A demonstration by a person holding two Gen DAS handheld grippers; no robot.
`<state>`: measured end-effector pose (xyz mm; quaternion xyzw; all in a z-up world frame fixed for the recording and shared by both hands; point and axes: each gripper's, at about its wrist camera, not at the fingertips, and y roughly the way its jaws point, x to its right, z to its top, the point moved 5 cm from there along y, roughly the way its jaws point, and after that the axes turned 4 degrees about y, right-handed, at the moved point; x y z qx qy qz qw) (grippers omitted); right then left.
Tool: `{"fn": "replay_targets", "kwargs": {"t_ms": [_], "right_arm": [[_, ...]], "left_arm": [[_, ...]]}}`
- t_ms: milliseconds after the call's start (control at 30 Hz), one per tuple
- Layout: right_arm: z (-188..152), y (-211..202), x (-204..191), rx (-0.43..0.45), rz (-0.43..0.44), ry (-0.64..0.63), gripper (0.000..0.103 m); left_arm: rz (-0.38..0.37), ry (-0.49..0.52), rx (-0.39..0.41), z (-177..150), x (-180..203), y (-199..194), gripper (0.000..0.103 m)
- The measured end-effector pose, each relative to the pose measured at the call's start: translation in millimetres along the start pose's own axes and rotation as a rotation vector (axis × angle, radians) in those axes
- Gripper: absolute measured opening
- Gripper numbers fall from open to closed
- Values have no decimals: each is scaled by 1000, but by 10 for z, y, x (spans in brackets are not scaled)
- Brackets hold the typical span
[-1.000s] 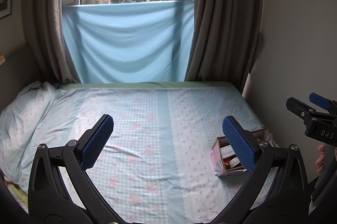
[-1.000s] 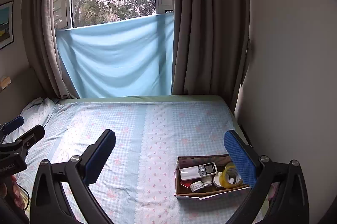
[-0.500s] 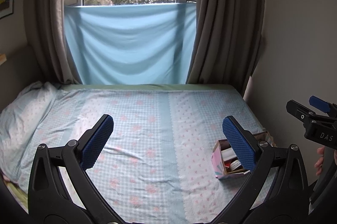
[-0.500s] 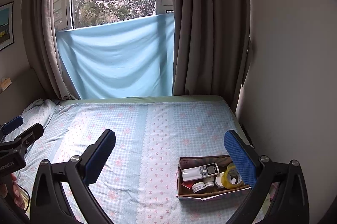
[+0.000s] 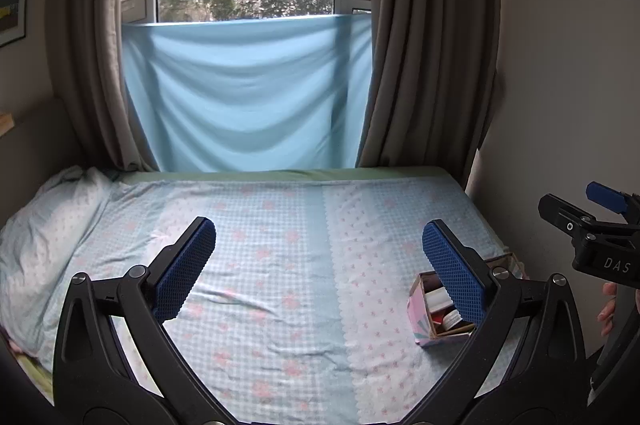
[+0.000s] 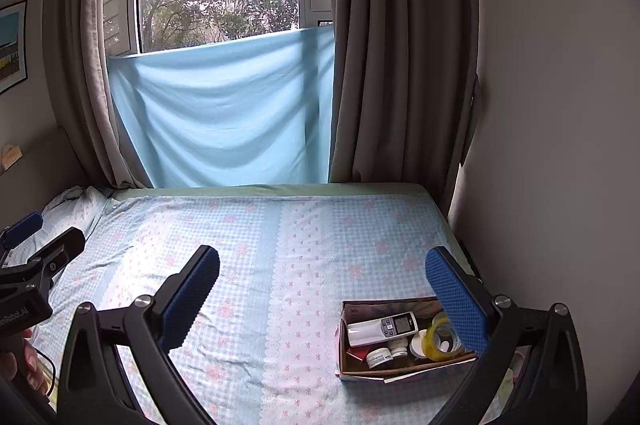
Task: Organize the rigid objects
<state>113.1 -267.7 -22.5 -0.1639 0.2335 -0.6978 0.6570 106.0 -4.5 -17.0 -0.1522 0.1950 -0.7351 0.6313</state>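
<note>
Left wrist view: the left hand-held gripper hangs wide and empty above the bed; the cardboard box sits at four o'clock.

Right wrist view: the right hand-held gripper is wide, empty; the box, at four o'clock, holds a remote, tape roll and small jars. Recommended: descend vertically on one item, clearing the walls.

Left tool: black frame, blue textured pads, silver screws. Right tool: same build; bare fingertips beside "DAS" lettering.
</note>
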Motion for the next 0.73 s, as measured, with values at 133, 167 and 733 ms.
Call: {"fn": "replay_targets", "kwargs": {"t_ms": [133,167,733], "right_arm": [[2,-1,0,1,0,0,103],[8,6,-2,1,0,0,103],[-7,138,-22,-23,-2,1,103]], "left_arm": [[-10,7,4,21,-1,17,103],[-2,15,5,22,3,21,103],[23,-11,19,19,-77,93,103]]}}
